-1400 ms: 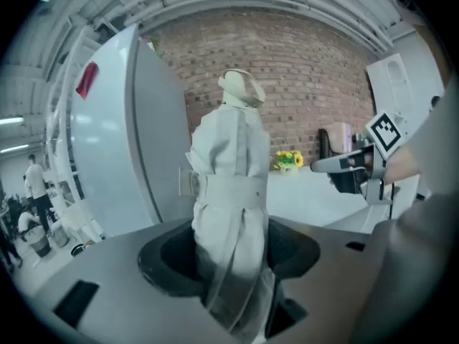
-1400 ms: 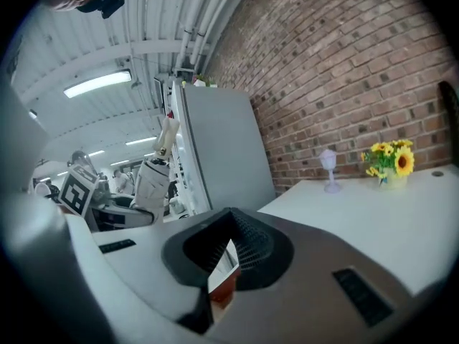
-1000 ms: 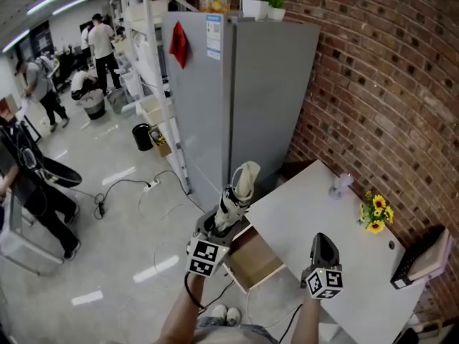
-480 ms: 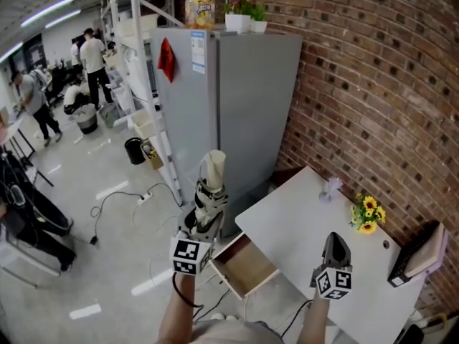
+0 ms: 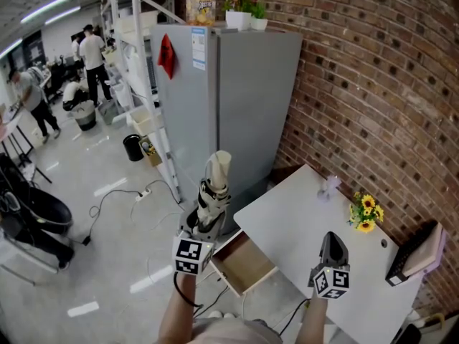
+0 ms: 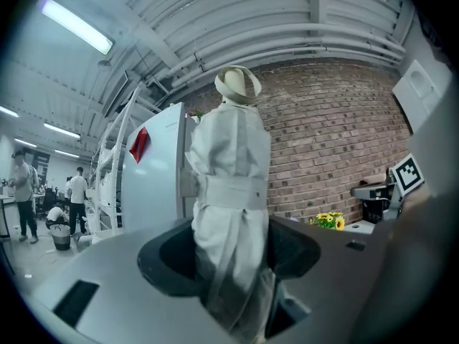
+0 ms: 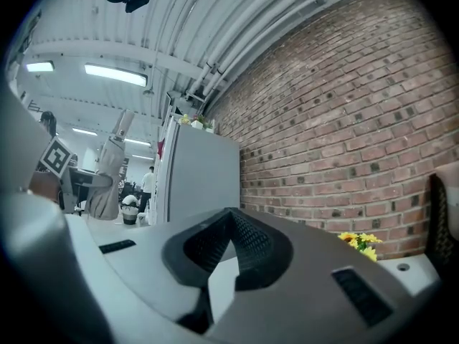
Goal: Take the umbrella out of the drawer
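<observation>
A folded cream umbrella (image 5: 216, 181) stands upright in the air, left of the open wooden drawer (image 5: 247, 265) under the white table (image 5: 301, 217). My left gripper (image 5: 204, 224) is shut on the umbrella's lower part. In the left gripper view the umbrella (image 6: 231, 178) rises from between the jaws of the left gripper (image 6: 231, 267), its strap wrapped around it. My right gripper (image 5: 331, 244) hovers over the table's front part, shut and holding nothing. In the right gripper view the right gripper (image 7: 228, 244) has its pads together at the tip.
A grey fridge (image 5: 237, 99) stands behind the drawer against the brick wall (image 5: 373, 99). Small sunflowers (image 5: 364, 213), a clear small object (image 5: 328, 186) and a dark flat case (image 5: 419, 253) are on the table. Cables (image 5: 118, 196) cross the floor; people stand far left.
The left gripper has lifted the umbrella higher and a little leftward away from the drawer. The right gripper has shifted slightly over the table, still shut.
</observation>
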The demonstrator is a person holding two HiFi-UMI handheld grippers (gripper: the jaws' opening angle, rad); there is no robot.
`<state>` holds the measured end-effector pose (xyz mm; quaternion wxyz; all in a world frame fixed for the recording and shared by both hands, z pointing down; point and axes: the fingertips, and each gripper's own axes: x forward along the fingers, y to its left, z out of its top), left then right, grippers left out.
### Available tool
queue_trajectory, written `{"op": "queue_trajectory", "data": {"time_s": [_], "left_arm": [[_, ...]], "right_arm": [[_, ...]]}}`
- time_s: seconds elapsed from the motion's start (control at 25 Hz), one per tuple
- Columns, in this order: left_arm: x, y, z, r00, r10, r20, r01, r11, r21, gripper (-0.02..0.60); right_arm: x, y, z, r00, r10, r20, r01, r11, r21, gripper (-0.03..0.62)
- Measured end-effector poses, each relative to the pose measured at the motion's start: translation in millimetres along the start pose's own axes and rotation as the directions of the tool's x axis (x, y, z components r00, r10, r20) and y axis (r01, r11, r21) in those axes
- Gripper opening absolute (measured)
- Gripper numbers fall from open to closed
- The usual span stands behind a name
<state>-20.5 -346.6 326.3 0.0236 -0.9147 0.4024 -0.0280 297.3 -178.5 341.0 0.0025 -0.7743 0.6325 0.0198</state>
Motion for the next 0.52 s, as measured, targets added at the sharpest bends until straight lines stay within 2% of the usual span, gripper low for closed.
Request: {"op": "queue_trajectory", "data": {"time_s": [0.36, 0.52], "left_arm": [[-15, 1, 4, 1.000, 0.014, 0.002, -0.014, 1.000, -0.023, 0.259], [-19, 0, 14, 0.999, 0.015, 0.040, -0.014, 1.000, -0.016, 0.259]], "right_arm": [[-14, 4, 2, 1.000, 0.003, -0.007, -0.003, 1.000, 0.017, 0.017], [-17, 3, -1, 1.000, 0.003, -0.013, -0.003, 1.000, 0.017, 0.017]]}}
